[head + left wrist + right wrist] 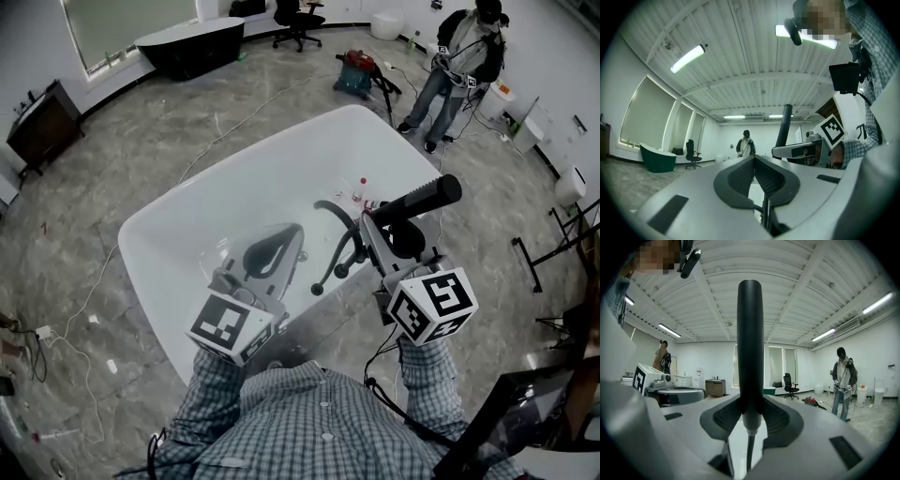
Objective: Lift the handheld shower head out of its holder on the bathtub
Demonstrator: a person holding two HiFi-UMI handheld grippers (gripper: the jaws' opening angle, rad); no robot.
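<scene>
The handheld shower head is a black cylindrical handle, lifted above the white bathtub and angled up to the right. My right gripper is shut on it. In the right gripper view the handle stands upright between the pads, and its hose hangs below. To its left, over the tub's near rim, my left gripper is shut with nothing in it; its pads meet. A black curved faucet rises from the tub rim between the grippers.
A small bottle stands on the tub rim by the faucet. Another person stands beyond the tub at the far right. A red vacuum, a dark tub and an office chair lie farther back. Cables run across the floor.
</scene>
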